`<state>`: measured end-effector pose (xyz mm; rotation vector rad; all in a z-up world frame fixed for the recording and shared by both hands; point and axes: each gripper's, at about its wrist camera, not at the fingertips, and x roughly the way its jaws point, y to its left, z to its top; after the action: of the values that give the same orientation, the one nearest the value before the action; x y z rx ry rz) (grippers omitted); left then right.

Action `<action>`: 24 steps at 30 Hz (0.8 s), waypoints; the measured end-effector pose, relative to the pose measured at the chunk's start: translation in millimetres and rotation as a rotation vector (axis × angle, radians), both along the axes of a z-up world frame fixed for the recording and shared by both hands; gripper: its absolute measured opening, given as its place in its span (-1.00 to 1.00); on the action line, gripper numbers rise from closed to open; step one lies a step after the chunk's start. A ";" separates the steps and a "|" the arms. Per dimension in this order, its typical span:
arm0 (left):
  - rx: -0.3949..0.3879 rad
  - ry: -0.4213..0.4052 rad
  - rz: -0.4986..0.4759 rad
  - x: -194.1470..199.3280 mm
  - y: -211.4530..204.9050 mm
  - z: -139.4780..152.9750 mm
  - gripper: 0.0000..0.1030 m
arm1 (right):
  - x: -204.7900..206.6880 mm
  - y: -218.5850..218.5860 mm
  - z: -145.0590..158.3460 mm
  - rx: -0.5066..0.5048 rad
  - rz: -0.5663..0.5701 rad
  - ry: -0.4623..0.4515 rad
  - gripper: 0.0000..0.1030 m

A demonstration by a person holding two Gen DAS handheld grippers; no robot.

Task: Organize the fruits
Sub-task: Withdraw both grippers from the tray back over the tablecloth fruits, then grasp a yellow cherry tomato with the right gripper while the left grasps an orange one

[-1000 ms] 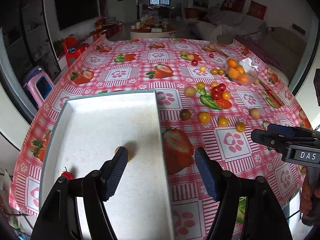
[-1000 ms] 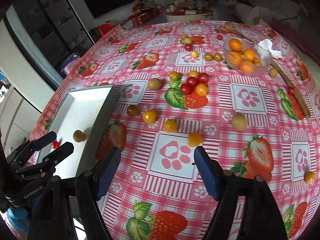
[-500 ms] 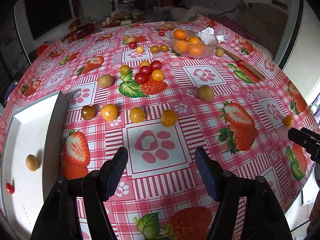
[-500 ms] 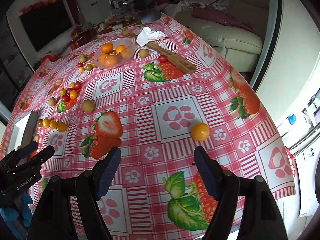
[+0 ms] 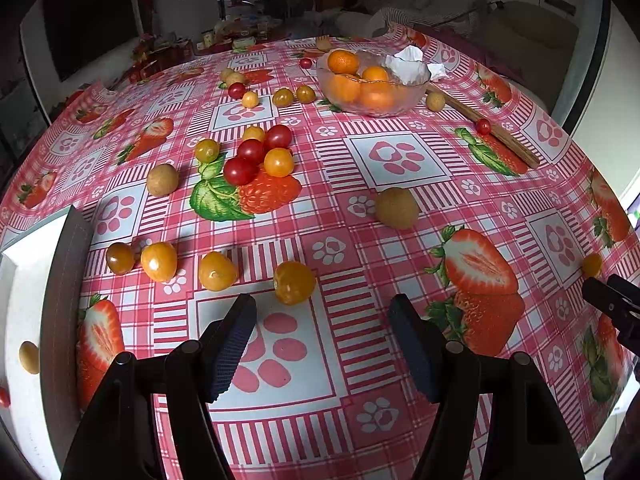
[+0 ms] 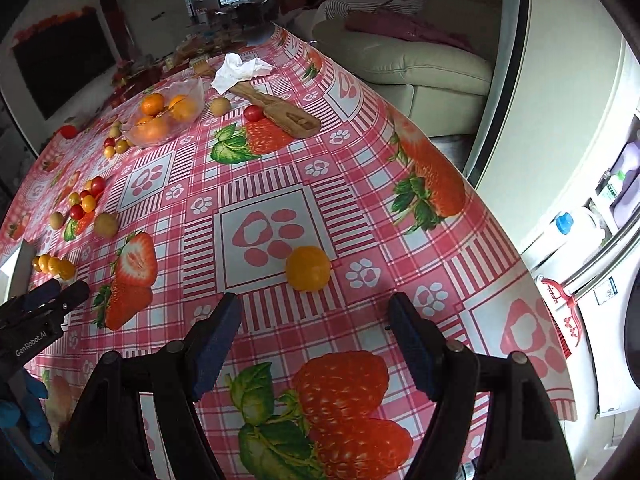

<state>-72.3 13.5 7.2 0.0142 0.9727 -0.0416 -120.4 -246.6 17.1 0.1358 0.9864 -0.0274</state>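
Small tomatoes and round fruits lie scattered on a red strawberry-print tablecloth. My left gripper (image 5: 322, 316) is open and empty, just short of a yellow tomato (image 5: 294, 282), the right-most of a row of several (image 5: 159, 261). A white tray (image 5: 24, 320) at the left holds a tan fruit (image 5: 29, 357) and a red tomato (image 5: 3, 397). My right gripper (image 6: 314, 316) is open and empty, hovering before a lone yellow tomato (image 6: 308, 268) near the table's right edge. The left gripper (image 6: 48, 300) shows at the left of the right wrist view.
A glass bowl (image 5: 412, 92) of oranges sits at the back with a crumpled tissue (image 5: 408, 65) and a wooden scoop (image 6: 280, 109). A cluster of red and yellow tomatoes (image 5: 256, 156) and tan fruits (image 5: 397, 208) lie mid-table. The table edge drops off at the right (image 6: 500, 240).
Both grippers swung right and lower. The left one left the tray and now faces the row of yellow tomatoes. The right one closed in on the lone yellow tomato.
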 end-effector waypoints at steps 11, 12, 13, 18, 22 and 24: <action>-0.021 -0.025 0.016 8.7 5.7 2.0 -0.17 | 20.0 23.4 -4.2 -0.125 0.066 -0.023 -0.05; -0.025 -0.023 0.018 9.5 7.2 2.5 -0.31 | 20.0 25.0 -3.4 -0.125 0.073 -0.027 -0.24; -0.032 -0.022 0.018 10.4 8.5 2.9 -0.38 | 20.0 26.2 -2.9 -0.121 0.080 -0.028 -0.31; -0.090 -0.018 -0.001 7.9 14.4 3.1 -0.59 | 17.6 26.2 -1.0 -0.038 0.103 -0.026 -0.48; -0.102 -0.019 -0.010 2.6 13.6 3.3 -0.59 | 6.6 22.4 0.3 0.072 0.117 -0.017 -0.48; -0.109 -0.015 -0.014 -0.3 12.8 3.9 -0.59 | 0.6 21.1 0.7 0.099 0.117 -0.011 -0.48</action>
<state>-72.6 26.3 11.1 -0.0786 0.9546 -0.1075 -119.8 -225.5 17.9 0.1686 0.9838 0.1296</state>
